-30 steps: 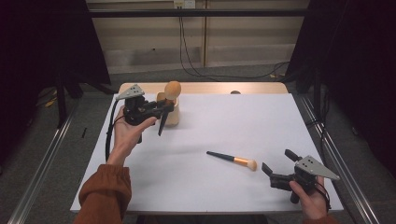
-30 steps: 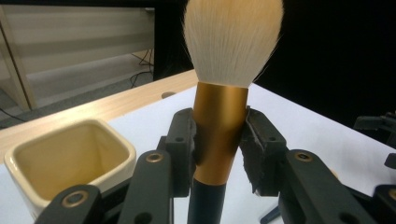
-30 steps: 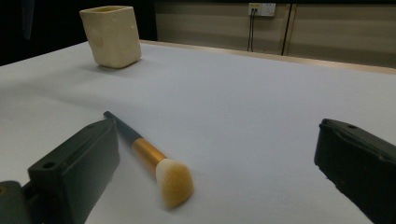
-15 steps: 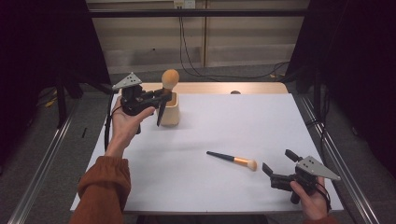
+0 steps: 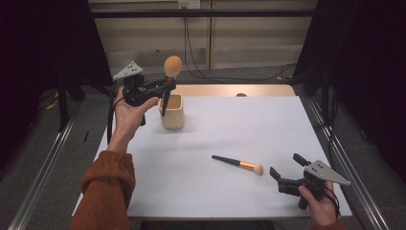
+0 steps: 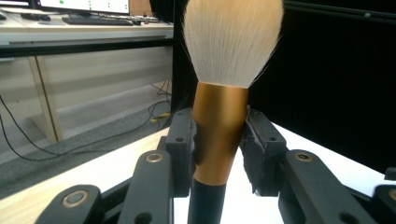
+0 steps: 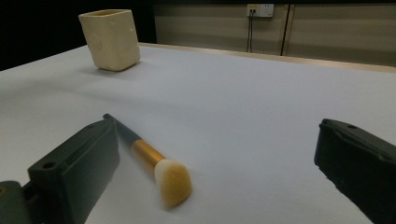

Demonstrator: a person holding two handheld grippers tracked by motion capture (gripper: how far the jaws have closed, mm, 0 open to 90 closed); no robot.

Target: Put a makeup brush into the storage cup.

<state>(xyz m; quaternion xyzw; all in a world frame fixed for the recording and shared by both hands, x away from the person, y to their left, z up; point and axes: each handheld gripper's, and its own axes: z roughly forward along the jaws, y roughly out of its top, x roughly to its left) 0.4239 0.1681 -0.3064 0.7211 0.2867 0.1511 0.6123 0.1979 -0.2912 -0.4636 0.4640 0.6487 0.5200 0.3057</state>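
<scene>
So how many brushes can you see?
2. One brush is held upright in the left gripper, above the cup. The other brush lies on the table, near the right gripper. The cup might hide more.

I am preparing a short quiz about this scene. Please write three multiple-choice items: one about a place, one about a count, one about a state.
1. Where is the large brush held by the left gripper?
A. In the air over the cream holder
B. Flat on the white table
C. On the floor

2. How many makeup brushes are seen?
A. One
B. Two
C. Four

3. What is the state of the right gripper?
A. Shut on the small brush
B. Shut on the holder
C. Open, holding nothing

Answers:
1. A: the high view shows it upright, its handle pointing down over the holder.
2. B: one is held, one lies on the table.
3. C: in the right gripper view its jaws stand wide apart, the small brush lying between and beyond them.
</scene>
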